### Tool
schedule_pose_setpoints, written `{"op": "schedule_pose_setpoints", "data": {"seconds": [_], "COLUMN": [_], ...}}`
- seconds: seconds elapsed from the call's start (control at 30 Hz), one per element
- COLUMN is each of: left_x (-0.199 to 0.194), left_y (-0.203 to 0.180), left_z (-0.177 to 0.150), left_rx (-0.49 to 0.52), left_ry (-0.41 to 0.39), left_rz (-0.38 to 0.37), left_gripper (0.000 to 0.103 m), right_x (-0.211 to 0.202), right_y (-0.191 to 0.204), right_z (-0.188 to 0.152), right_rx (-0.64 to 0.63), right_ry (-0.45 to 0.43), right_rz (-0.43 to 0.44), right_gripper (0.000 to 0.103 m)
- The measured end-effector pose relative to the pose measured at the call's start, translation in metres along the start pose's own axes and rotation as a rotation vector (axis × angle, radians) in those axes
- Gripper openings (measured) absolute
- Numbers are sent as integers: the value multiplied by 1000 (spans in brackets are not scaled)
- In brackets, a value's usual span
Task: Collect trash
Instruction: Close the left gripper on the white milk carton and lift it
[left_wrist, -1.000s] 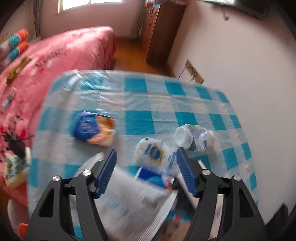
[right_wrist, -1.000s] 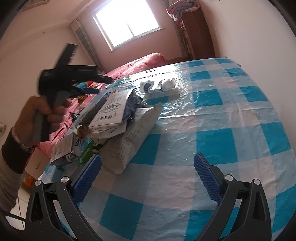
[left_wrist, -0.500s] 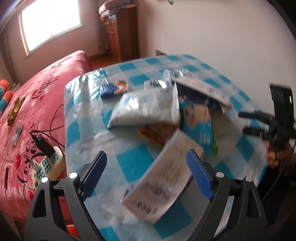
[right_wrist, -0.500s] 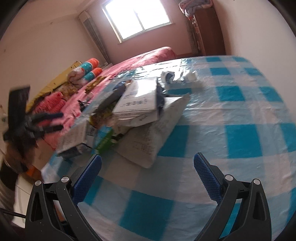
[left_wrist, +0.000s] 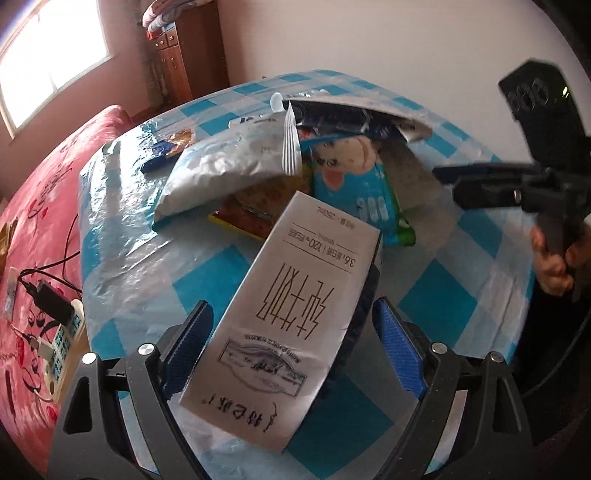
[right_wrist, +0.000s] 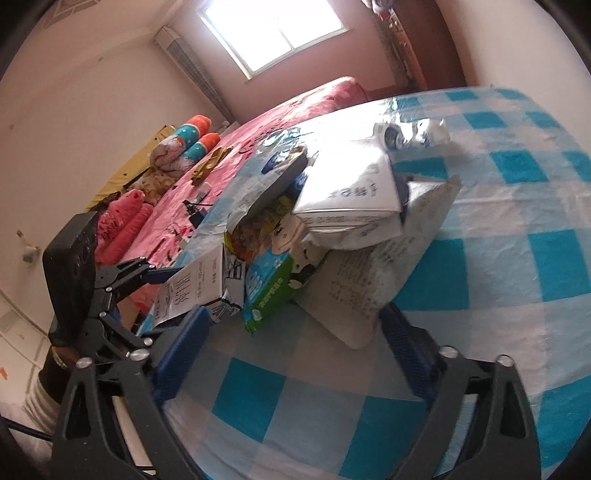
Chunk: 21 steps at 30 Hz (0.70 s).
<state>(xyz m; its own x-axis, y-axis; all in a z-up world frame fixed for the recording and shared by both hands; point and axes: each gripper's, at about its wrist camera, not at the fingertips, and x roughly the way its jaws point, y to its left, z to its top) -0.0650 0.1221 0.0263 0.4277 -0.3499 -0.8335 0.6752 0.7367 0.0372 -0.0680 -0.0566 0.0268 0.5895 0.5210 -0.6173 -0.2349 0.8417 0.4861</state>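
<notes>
A heap of trash lies on the blue-checked table (left_wrist: 443, 306). A grey milk carton (left_wrist: 295, 314) juts from the heap, and its near end lies between the pads of my left gripper (left_wrist: 293, 354). The jaws stand wide and there are gaps on both sides of the carton. Behind the carton lie a silver pouch (left_wrist: 229, 173) and a blue cartoon packet (left_wrist: 354, 184). My right gripper (right_wrist: 295, 354) is closing. The corner of a white printed bag (right_wrist: 354, 295) sits between its pads, untouched. A crushed bottle (right_wrist: 410, 134) lies behind the heap.
A pink bed (left_wrist: 37, 192) runs along the table's left side, with a power strip (left_wrist: 59, 332) and cables on it. A wooden cabinet (left_wrist: 184, 55) stands by the white wall. The right gripper (left_wrist: 447, 181) reaches in from the right edge, held by a hand.
The left view swung from above the bottle to the heap's near side, its jaws widened, and the carton came between them. The right gripper moved closer to the white bag and its jaws narrowed.
</notes>
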Motion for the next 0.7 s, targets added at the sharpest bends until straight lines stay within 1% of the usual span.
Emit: {"op": "schedule_pose_setpoints", "data": {"seconds": [0.03, 0.13, 0.2, 0.27, 0.37, 0.4, 0.47, 0.53, 0.6, 0.67, 0.7], "left_x": [3, 8, 10, 10, 8, 6, 3, -1, -5, -8, -11], "left_y": [0, -1, -3, -4, -3, -4, -2, -3, -1, 3, 5], "left_z": [-1, -3, -5, -7, -8, -9, -11, -15, -19, -24, -27], "left_rx": [-6, -33, -57, -79, -140, -160, -206, -240, -283, -325, -350], "left_ry": [5, 15, 14, 0, -14, -16, -25, -32, -46, -60, -69], "left_rz": [-2, 15, 27, 47, 80, 81, 83, 104, 110, 107, 107], "left_gripper": [88, 87, 77, 76, 69, 69, 67, 64, 63, 63, 63], "right_x": [-2, -10, -15, -13, -2, 3, 14, 24, 31, 40, 44], "right_y": [1, 4, 10, 19, 28, 30, 31, 29, 28, 28, 29], "right_z": [0, 0, -1, -1, 1, 3, 7, 11, 13, 15, 17], "right_rx": [-3, -10, -20, -39, -35, -31, -19, 9, 24, 26, 27], "right_ry": [-5, -17, -23, -4, 23, 30, 38, 46, 48, 57, 60], "right_rz": [-2, -9, -2, 28, 63, 69, 61, 48, 42, 10, -5], "right_gripper": [79, 79, 79, 79, 79, 79, 79, 79, 79, 78, 76]}}
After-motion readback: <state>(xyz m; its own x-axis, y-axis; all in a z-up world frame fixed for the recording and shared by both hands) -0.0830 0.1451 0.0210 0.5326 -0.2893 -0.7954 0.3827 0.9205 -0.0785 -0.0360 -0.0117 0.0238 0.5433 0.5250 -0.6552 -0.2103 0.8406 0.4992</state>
